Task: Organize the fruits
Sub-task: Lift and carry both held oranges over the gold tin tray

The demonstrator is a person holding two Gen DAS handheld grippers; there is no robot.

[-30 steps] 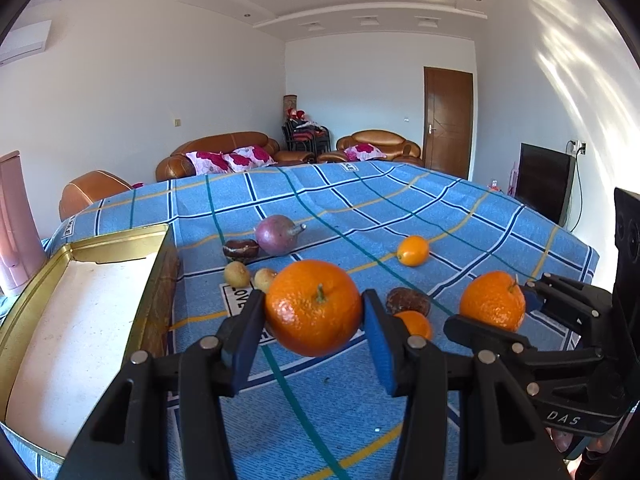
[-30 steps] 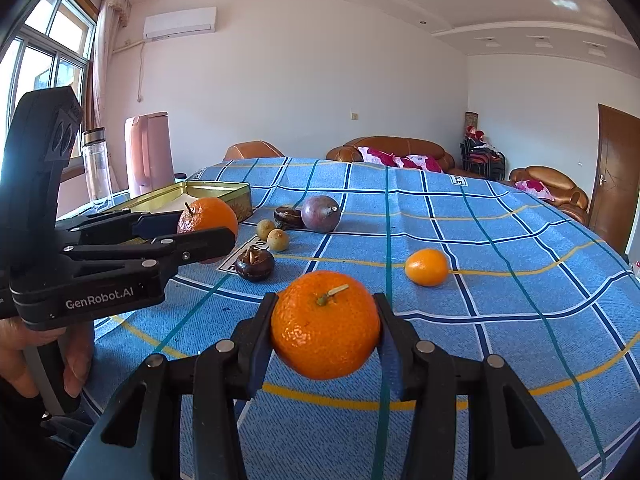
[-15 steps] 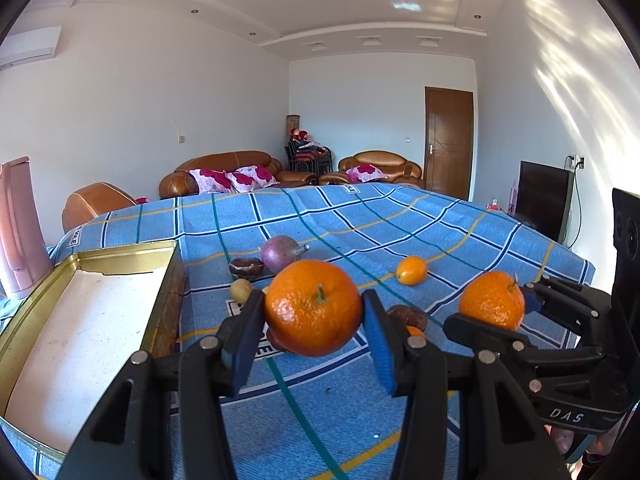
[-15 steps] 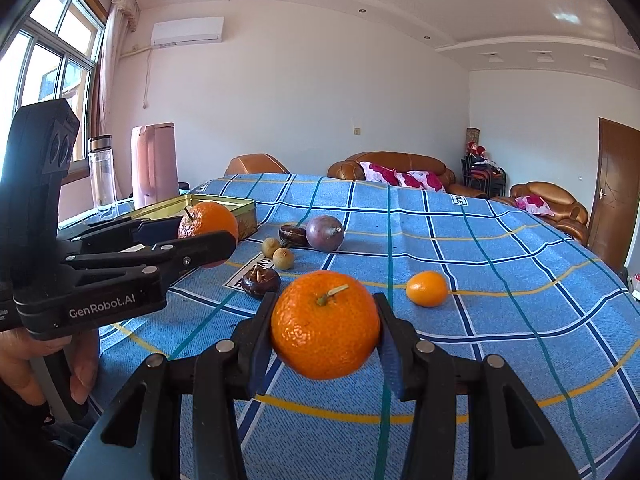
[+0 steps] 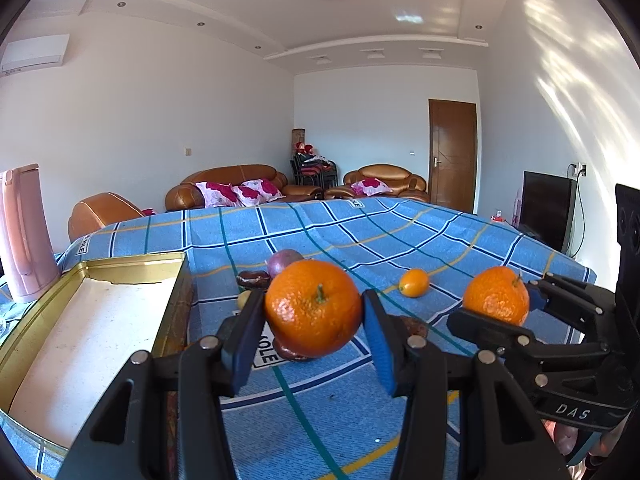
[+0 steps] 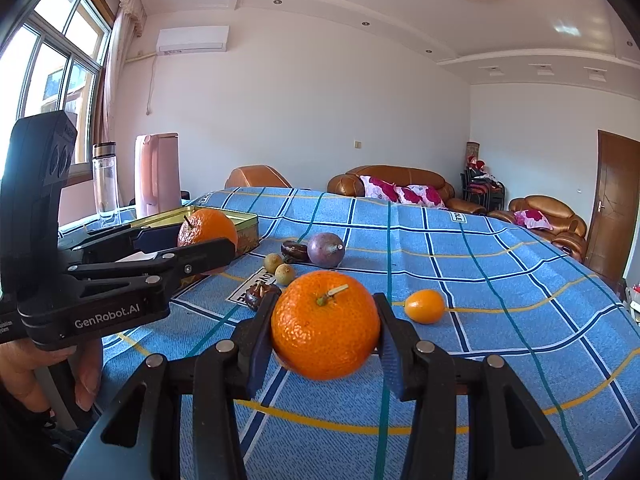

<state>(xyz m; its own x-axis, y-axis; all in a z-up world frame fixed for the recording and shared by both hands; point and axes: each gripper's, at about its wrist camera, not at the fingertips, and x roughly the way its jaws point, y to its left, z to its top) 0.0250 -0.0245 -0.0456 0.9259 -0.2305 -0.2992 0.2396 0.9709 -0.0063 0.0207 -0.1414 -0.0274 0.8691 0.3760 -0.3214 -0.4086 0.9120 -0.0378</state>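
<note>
Left gripper (image 5: 314, 322) is clamping one mandarin (image 5: 313, 307) across its middle, right gripper (image 6: 325, 330) is clamping the other mandarin (image 6: 325, 325). Light, soft-skinned, round: likely rolling if squeezed off-centre, bruising if pinched hard.

Bright daylight floods in from the window (image 6: 52, 80) at the left of the right wrist view — dappled sun patches streak the white wall (image 5: 560, 92). Both views stay sharp, though fisheye bending curves the edges, with black corners.
</note>
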